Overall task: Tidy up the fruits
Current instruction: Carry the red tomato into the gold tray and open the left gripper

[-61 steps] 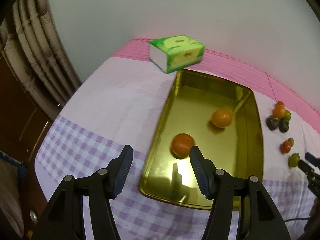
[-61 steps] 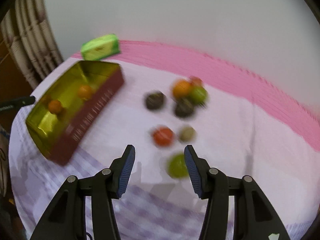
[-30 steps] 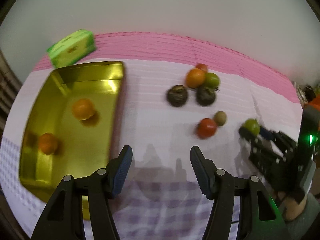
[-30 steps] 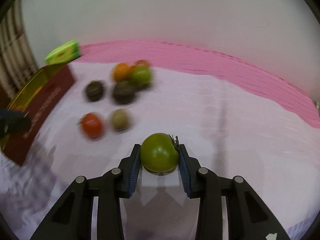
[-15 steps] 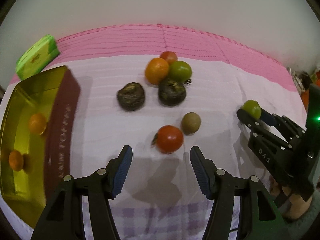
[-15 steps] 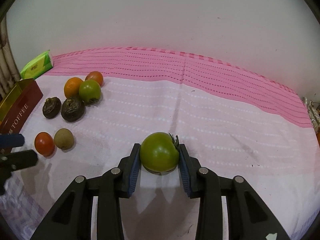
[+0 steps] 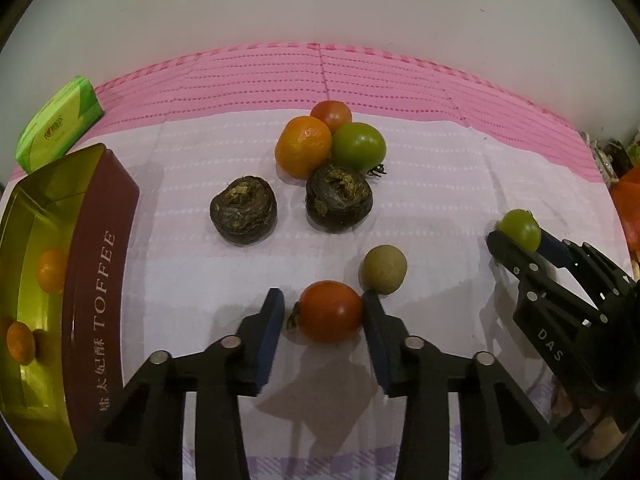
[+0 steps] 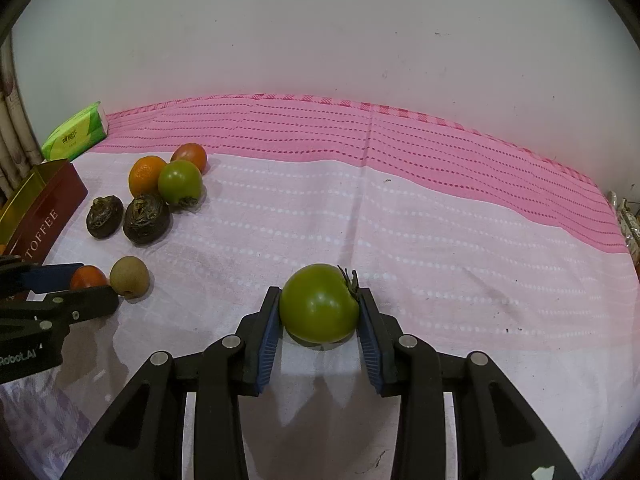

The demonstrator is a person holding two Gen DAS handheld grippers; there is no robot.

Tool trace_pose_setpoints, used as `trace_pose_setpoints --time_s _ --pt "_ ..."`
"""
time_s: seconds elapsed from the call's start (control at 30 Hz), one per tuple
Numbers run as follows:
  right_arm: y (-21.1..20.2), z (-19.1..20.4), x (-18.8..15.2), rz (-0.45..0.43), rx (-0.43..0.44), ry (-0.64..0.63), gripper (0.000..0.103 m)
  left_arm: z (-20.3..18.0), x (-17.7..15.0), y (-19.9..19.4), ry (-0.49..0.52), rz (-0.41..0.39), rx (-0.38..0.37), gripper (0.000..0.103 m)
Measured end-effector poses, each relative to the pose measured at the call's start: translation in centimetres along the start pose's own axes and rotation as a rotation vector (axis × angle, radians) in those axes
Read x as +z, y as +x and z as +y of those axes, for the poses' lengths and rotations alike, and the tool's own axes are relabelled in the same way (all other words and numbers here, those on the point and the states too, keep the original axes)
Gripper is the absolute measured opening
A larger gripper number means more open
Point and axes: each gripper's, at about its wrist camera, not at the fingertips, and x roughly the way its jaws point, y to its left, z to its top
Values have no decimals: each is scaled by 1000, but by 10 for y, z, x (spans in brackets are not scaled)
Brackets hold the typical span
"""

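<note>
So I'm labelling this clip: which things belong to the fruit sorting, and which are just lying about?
Job: red tomato, green tomato, loose fruit cluster, gold tin.
Lying about: green tissue pack, pink cloth.

I see both views sharp and evenly lit, soft shadows pooling under each tool, glare on the gold tin [image 7: 24, 240], edges bowed and vignetted black.

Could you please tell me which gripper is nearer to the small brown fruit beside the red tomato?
Left. The left gripper brackets the red tomato right beside the brown fruit; the right gripper, holding a green tomato, sits farther off.
</note>
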Motion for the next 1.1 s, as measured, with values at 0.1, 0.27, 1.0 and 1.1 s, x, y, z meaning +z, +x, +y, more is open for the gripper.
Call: trace_pose_setpoints --time_s 0.1,0.27,1.0,1.1 --pt "0 0 0 0 -1 0 34 2 0 0 4 2 20 35" --pt "-1 0 -1 0 -3 -3 34 13 -4 -16 -2 -18 37 34" --pt "1 3 3 0 -14 -22 34 171 -57 -91 -176 -38 249 34" --pt "1 3 3 0 -13 -22 34 184 -69 -85 -185 -6 275 34"
